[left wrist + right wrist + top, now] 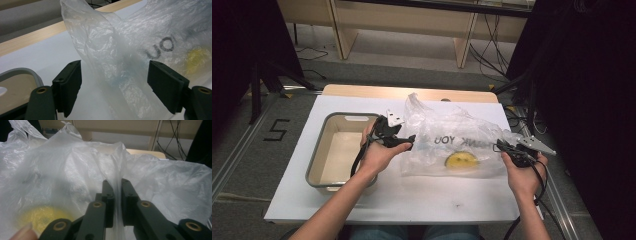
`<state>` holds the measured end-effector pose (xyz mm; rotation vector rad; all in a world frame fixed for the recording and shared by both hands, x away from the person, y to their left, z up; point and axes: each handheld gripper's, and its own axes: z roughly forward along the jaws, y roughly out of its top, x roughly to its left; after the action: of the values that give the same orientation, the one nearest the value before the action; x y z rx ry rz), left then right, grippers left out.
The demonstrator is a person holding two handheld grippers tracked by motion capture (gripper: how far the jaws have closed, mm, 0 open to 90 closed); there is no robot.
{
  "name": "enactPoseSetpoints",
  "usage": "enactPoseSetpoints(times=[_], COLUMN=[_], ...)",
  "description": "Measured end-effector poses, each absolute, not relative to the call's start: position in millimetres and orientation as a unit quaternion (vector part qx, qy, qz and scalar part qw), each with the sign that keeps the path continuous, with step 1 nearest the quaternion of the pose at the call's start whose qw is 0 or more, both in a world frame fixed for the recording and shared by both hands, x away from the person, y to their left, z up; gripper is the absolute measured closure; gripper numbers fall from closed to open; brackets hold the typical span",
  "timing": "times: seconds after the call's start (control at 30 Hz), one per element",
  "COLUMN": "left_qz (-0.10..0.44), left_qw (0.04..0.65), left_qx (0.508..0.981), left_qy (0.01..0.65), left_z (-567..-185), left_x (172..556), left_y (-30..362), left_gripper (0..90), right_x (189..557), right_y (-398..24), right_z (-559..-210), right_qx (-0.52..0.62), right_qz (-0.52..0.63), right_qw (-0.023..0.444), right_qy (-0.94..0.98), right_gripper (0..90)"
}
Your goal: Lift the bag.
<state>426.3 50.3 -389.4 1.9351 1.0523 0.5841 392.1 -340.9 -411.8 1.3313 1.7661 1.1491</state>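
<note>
Jaws of the right gripper [117, 202] stand almost together, pinching a fold of the clear plastic bag [452, 142] at its right edge. The left gripper [113, 87] stands wide open, a handle of the bag loose between its pads [72, 82], unpressed. The bag lies on the white table [412, 197] with a yellow round thing [460, 160] inside, just right of the grey tray [314, 165].

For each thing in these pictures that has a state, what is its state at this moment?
Plastic bag: crumpled, lying on the table, one edge pinched.
Yellow thing: inside the bag, seen through the plastic.
Tray: on the table, looks empty.
Left gripper: open, bag plastic between the pads, not pressed.
Right gripper: shut on the plastic bag.
</note>
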Motion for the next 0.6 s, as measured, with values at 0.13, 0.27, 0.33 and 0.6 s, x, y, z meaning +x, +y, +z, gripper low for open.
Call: enactPoseSetpoints(times=[0.13,0.27,0.33,0.6], left_qz=[0.236,0.239,0.24,0.245], left_qw=[0.417,0.421,0.421,0.422], left_qx=[0.773,0.772,0.772,0.772], left_qy=[0.415,0.412,0.41,0.408], left_z=[-389.0,-387.1,-386.6,-386.1], left_x=[422.5,419.2,417.9,415.0], left_y=[52.0,52.5,52.7,53.4], left_gripper=[27.8,27.8,27.9,28.0], right_x=[390.6,389.1,388.2,386.4], right_y=[-341.9,-343.7,-344.6,-347.4], right_z=[-409.6,-407.2,-405.8,-401.2], right_qx=[0.503,0.5,0.5,0.494], right_qz=[0.437,0.436,0.435,0.45], right_qw=[0.328,0.341,0.345,0.364], right_qy=[0.669,0.666,0.664,0.649], right_gripper=[76.4,69.0,63.5,37.7])
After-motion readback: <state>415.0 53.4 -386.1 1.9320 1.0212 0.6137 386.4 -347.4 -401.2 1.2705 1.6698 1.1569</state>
